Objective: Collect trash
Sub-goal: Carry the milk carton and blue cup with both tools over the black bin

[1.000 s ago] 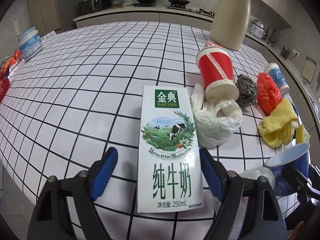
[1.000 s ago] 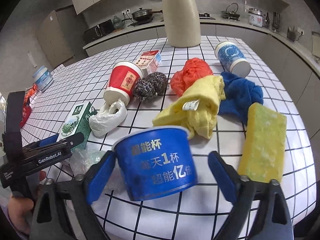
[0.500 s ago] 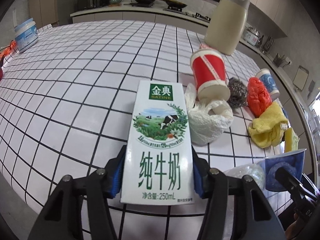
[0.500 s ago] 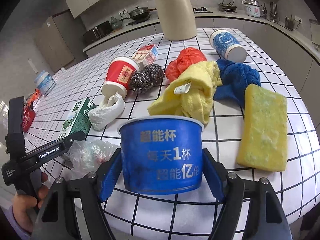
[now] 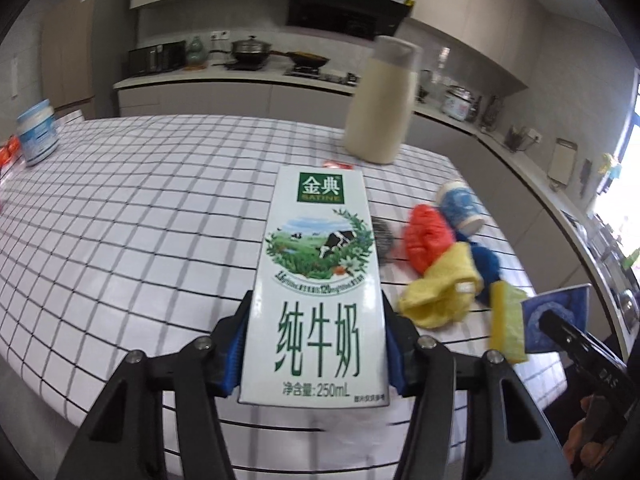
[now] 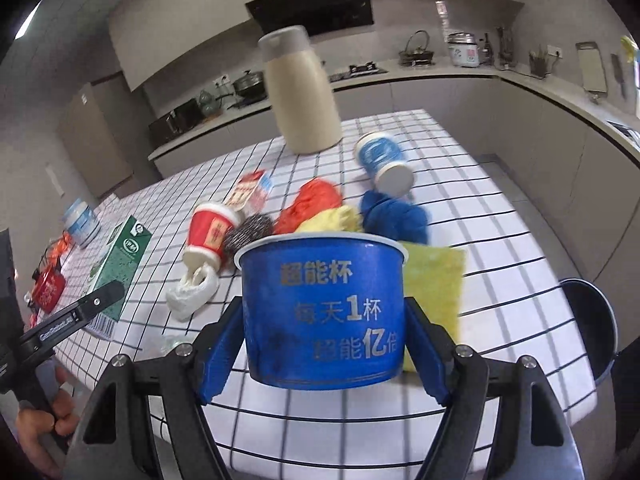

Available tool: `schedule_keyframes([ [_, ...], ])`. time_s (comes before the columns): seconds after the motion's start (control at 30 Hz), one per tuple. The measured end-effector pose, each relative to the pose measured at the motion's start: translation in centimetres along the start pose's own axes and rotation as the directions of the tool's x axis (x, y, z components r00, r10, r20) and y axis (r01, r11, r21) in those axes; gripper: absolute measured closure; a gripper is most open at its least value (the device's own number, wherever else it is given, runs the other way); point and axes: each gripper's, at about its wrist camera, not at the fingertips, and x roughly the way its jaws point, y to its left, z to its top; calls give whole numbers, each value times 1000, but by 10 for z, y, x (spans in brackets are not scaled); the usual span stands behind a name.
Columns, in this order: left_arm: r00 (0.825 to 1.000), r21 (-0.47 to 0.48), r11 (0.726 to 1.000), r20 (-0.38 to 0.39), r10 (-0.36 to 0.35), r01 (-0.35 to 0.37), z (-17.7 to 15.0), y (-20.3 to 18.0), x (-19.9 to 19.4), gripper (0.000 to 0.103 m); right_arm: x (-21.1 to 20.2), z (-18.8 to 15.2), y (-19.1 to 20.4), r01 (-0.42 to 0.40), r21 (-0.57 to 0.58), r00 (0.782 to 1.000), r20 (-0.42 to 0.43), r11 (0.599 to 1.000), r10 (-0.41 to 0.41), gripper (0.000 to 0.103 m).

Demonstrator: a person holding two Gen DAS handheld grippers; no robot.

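Left claw [image 5: 316, 344] clamped shut — right claw [image 6: 324, 344] likewise, both loaded.

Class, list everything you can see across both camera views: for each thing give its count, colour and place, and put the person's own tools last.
milk carton: 1, white and green, in left gripper
tub: 1, blue, in right gripper
jug: 1, cream, far table side
paper cups: 2, red and blue, lying down
scourer: 1, silver, beside red cup
cloths: 2, yellow and blue, heaped
sponge: 1, yellow, behind tub
left gripper: closed
right gripper: closed

A home kitchen: stove with pots [image 5: 251, 49], range hood [image 5: 344, 4], rice cooker [image 6: 463, 50], counters.
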Motion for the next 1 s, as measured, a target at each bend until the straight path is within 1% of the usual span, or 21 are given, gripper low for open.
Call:
schedule_keyframes([
  [0.13, 996, 52, 995, -16, -83, 83, -6, -50, 5, 47, -24, 4, -41, 45, 50, 998, 35, 998, -46, 26],
  [0.27, 985, 91, 981, -52, -167, 172, -20, -115, 17, 47, -48, 2, -98, 97, 98, 993, 60, 990, -103, 26],
  [0.3, 982, 94, 978, -57, -182, 187, -22, -129, 17, 47, -55, 2, -117, 111, 111, 991, 65, 988, -118, 26],
  [0.37, 975, 109, 970, -72, -212, 219, -29, -168, 24, 47, -66, 1, -152, 131, 133, 987, 72, 982, -141, 26],
  [0.43, 968, 121, 962, -88, -234, 243, -37, -214, 32, 47, -76, 1, -194, 148, 153, 984, 74, 977, -161, 26],
  [0.47, 965, 121, 960, -97, -244, 255, -38, -229, 35, 47, -81, 1, -222, 155, 163, 983, 70, 974, -168, 26],
  [0.57, 950, 119, 948, -139, -280, 297, -46, -289, 52, 47, -92, 1, -285, 183, 173, 980, 51, 968, -194, 26],
  [0.6, 942, 118, 942, -155, -296, 315, -51, -312, 60, 47, -95, 0, -305, 193, 175, 978, 44, 965, -203, 26],
  [0.67, 932, 119, 932, -172, -319, 341, -58, -342, 69, 47, -98, -2, -343, 207, 185, 976, 26, 961, -215, 26],
  [0.73, 922, 130, 924, -197, -333, 361, -70, -379, 85, 47, -100, -4, -386, 223, 189, 974, 5, 956, -228, 26],
  [0.77, 916, 128, 919, -214, -340, 372, -76, -392, 90, 47, -100, -7, -397, 231, 188, 972, -3, 955, -234, 26],
  [0.83, 909, 132, 917, -244, -338, 376, -87, -414, 108, 47, -97, -12, -426, 238, 191, 971, -24, 952, -238, 26],
  [0.87, 909, 137, 919, -257, -329, 371, -95, -423, 116, 47, -93, -15, -443, 242, 191, 970, -37, 951, -239, 26],
  [0.9, 904, 134, 920, -281, -322, 369, -104, -431, 129, 47, -87, -18, -454, 243, 189, 970, -50, 952, -238, 26],
  [1.0, 901, 136, 929, -327, -286, 344, -125, -441, 155, 47, -68, -30, -480, 232, 195, 972, -87, 953, -219, 25],
])
